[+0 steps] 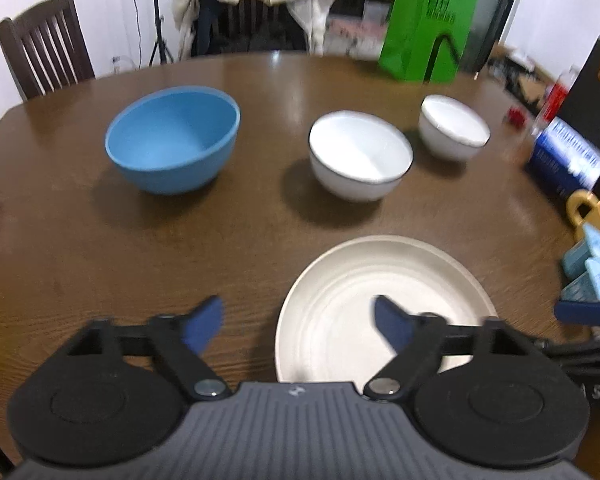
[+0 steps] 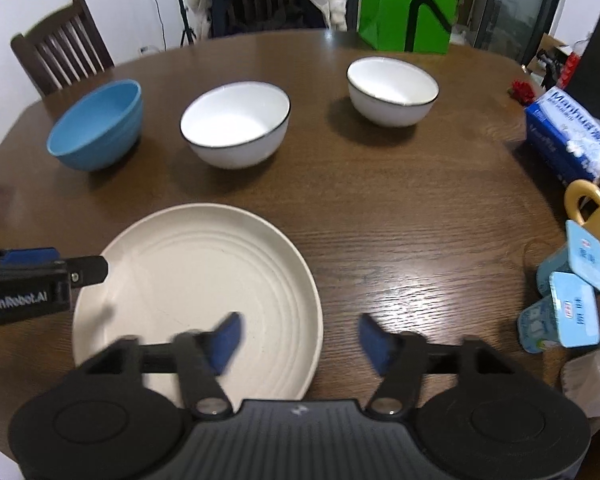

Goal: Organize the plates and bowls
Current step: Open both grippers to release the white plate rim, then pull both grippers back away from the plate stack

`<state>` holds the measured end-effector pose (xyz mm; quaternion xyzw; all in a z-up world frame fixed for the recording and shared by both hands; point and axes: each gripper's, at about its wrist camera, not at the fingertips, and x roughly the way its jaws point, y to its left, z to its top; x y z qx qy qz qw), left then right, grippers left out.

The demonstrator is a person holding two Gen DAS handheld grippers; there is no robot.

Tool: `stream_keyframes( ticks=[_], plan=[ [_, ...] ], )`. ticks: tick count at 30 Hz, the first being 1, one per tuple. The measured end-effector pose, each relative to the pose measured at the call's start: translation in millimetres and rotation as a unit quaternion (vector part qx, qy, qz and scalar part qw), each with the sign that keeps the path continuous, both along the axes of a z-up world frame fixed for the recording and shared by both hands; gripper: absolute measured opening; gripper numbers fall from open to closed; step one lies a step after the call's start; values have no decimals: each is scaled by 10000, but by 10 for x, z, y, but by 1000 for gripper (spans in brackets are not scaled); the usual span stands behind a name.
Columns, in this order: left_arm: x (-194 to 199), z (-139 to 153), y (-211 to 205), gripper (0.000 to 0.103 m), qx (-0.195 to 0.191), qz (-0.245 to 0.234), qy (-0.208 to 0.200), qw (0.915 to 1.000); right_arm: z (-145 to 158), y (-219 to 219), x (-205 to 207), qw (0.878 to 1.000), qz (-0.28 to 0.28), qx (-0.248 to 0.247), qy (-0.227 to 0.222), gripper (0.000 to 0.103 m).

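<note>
Over the plate's left rim, left tongs [image 1: 298, 322]: released, blue pads spread wide, nothing between them; one pad over bare wood, the other over the plate.
Over the plate's right rim, right tongs [image 2: 300, 338]: released too, pads wide apart, nothing gripped; left pad above the plate, right pad above bare wood.
Plate [image 2: 196, 280]: cream, ringed, flat on the worktop [image 2: 400, 208], near edge, below both tongs, touched by neither as far as can be seen.
Middle white bowl [image 2: 236, 120]: upright, dark rim, beyond the plate.
Right white bowl [image 2: 392, 88]: upright, same dark rim, apart from the middle one.
Blue bowl [image 2: 96, 128]: upright, left end of the row, apart from the others.
Right edge of worktop: yellow mug [image 2: 592, 208], pale blue cups [image 2: 568, 300] just beside it, blue tissue pack [image 2: 568, 132] farther back.
Far side: green bag [image 2: 408, 4], dark wooden chair [image 2: 64, 48].
</note>
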<state>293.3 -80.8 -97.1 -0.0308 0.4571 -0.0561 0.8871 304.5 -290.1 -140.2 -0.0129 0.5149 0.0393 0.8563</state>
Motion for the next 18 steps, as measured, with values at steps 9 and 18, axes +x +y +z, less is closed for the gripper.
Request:
stream_keyframes(
  ticks=[9, 18],
  plan=[
    [-590, 372, -17, 103, -321, -128, -937, 9950, 351, -173, -550, 9967, 65, 290, -751, 94],
    [-1000, 488, 36, 103, -479, 50, -1174, 9919, 644, -378, -1014, 9867, -291, 444, -1535, 103]
  ],
)
